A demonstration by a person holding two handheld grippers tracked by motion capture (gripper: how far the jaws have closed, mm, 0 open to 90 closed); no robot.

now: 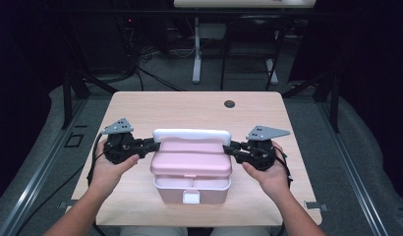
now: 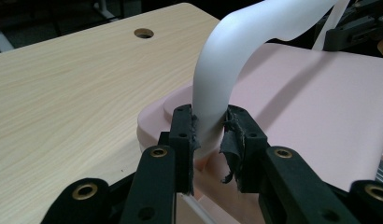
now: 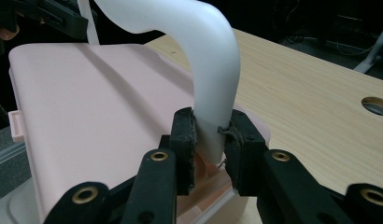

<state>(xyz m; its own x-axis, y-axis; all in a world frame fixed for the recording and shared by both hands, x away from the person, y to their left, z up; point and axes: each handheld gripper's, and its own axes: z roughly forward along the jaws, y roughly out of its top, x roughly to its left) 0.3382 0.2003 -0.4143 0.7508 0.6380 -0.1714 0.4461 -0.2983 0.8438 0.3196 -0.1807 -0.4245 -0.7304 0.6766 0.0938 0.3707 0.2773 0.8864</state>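
meanwhile, at a pale wooden table (image 1: 140, 105), a person is clamping both ends of the white carry handle (image 1: 191, 134) of a pink storage box (image 1: 191, 164), which is sitting near the table's front edge, between the two hands. the left gripper (image 1: 151, 144) is pinching the handle's left leg just above its hinge, its jaws partly closed and pressing on the plastic, as the left gripper view is showing (image 2: 209, 122); the right gripper (image 1: 228, 148) is doing the same on the right leg (image 3: 209, 131). the handle is standing upright over the lid, and the white front latch (image 1: 192, 197) is looking fastened, though that is hard to confirm. judging from this hold, the step in hand is swinging or lifting by the handle; doing it well is likely meaning moving both hands together and level, keeping the grips low and even so the box is not tipping or twisting.
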